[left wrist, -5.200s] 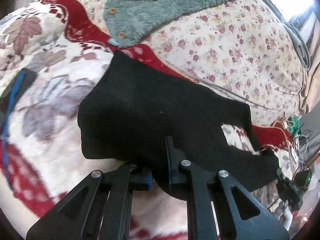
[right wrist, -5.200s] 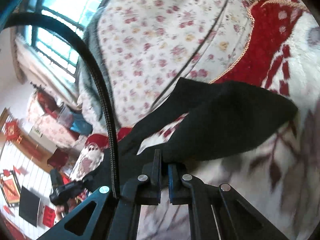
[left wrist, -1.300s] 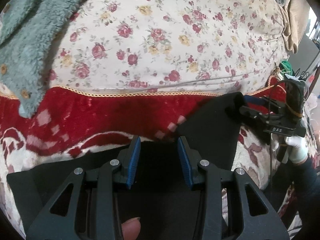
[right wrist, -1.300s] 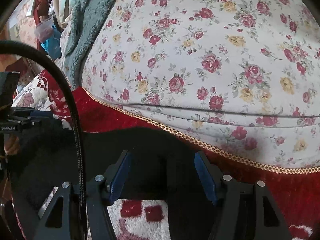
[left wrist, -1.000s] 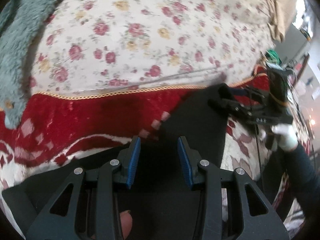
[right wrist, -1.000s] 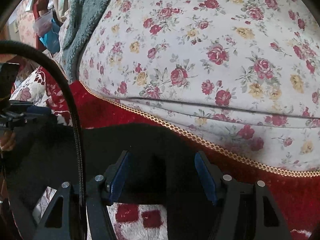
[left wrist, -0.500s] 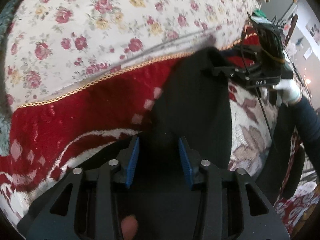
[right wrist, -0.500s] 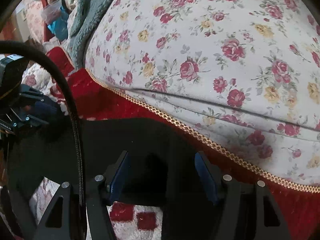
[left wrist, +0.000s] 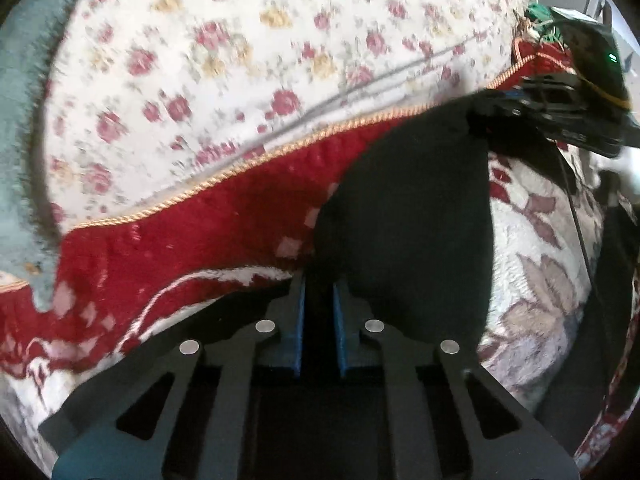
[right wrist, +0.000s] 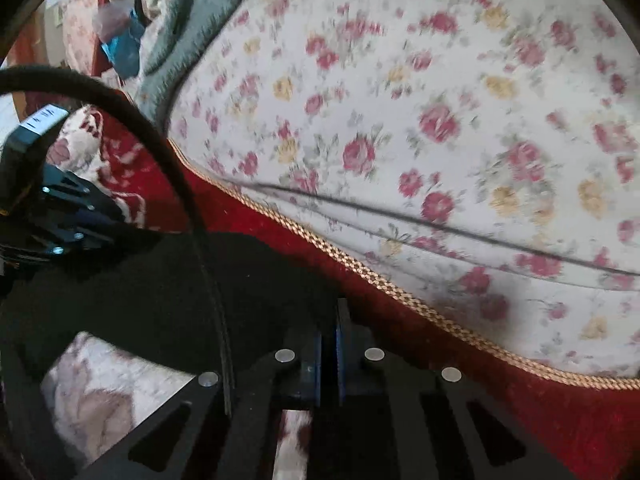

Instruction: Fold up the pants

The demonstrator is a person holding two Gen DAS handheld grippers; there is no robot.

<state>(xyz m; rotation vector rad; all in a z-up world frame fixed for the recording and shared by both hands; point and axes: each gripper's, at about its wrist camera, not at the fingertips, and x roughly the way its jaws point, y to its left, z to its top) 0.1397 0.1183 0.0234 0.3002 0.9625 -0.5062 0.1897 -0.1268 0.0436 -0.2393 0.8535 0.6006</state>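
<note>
Black pants [left wrist: 408, 216] are clamped by our left gripper [left wrist: 319, 320] and right gripper [right wrist: 329, 356]; next, we lift evenly.

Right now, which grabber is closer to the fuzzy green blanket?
Left. The left gripper, pinching the black pants, sits on the side where the green blanket lies; the right gripper grips the pants' far end.

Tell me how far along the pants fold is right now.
Done: the black pants lie as a narrowed band on the red and cream blanket, so an earlier fold looks made. In hand: the left gripper and right gripper have just closed, each pinching an edge of the fabric. Left: probably lifting those edges over for the next fold, then releasing and smoothing.
</note>
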